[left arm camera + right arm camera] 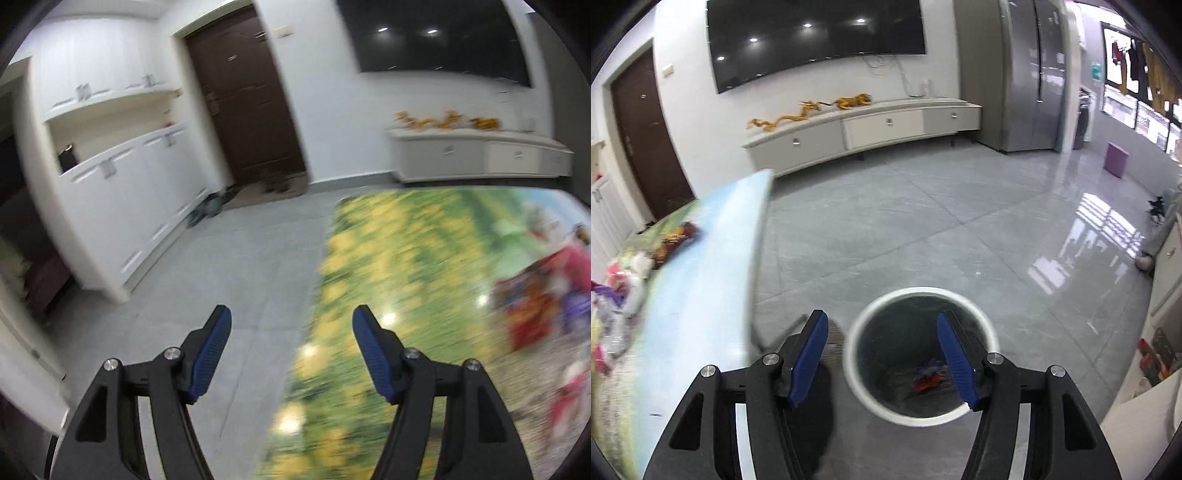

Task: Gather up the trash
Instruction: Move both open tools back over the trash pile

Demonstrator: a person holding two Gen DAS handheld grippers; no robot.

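My right gripper (882, 325) is open and empty, held above a white-rimmed trash bin (991, 338) on the grey floor. A red and blue wrapper (929, 376) lies at the bin's bottom. A table with a printed landscape cover (701, 277) stands to the left, with blurred wrappers (624, 284) and a dark red packet (677, 236) on it. My left gripper (291, 321) is open and empty over the table's left edge (369, 295). Red and pink wrappers (535, 306) lie blurred at the table's right side.
White cabinets (122, 206) and a brown door (243, 99) are on the left. A low TV console (871, 129) with a wall TV (816, 37) lies ahead. A grey fridge (1030, 74) and a purple box (1115, 158) stand at the far right.
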